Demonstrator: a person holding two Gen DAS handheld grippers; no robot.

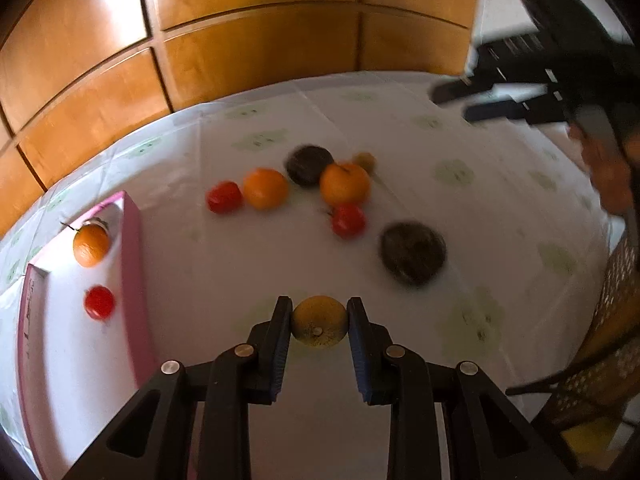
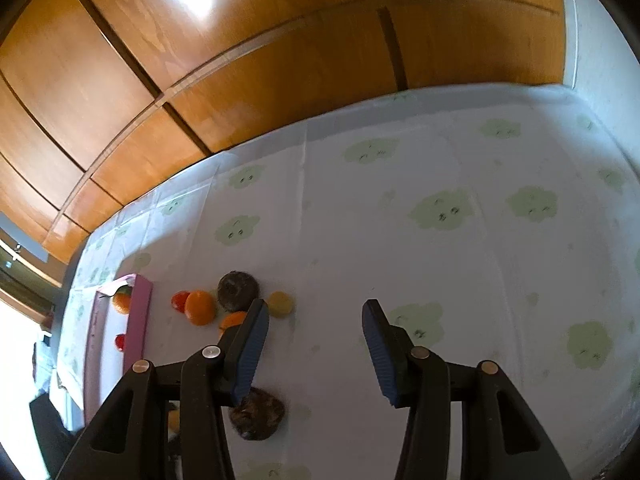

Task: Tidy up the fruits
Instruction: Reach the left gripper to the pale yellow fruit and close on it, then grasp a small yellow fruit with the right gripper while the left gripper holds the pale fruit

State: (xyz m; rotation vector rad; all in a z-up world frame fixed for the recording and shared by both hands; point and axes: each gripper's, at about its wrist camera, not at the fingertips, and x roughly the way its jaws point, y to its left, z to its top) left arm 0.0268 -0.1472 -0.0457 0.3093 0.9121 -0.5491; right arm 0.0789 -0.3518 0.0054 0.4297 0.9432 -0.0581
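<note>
- Pinching a small yellow fruit (image 1: pixel 319 322) between the blue pads of the left gripper (image 1: pixel 319 320), low at centre of the left wrist view, above the white cloth (image 1: pixel 400 128).
- Lying scattered mid-frame: two oranges (image 1: pixel 265 188), two red fruits (image 1: pixel 224 197), two dark round fruits (image 1: pixel 413 253) and another small yellow fruit (image 1: pixel 365 161), blurred.
- Sitting in the pink tray (image 1: pixel 134 240) at the left edge: one orange with a stem (image 1: pixel 91 244) and one red fruit (image 1: pixel 99 302).
- Standing spread with nothing between the pads: the right gripper (image 2: pixel 316 344), over bare cloth in the right wrist view, a dark fruit (image 2: pixel 258 414) showing just under its left finger.
- Showing at upper right of the left wrist view: the right gripper's black body and a person's hand (image 1: pixel 608 176).
</note>
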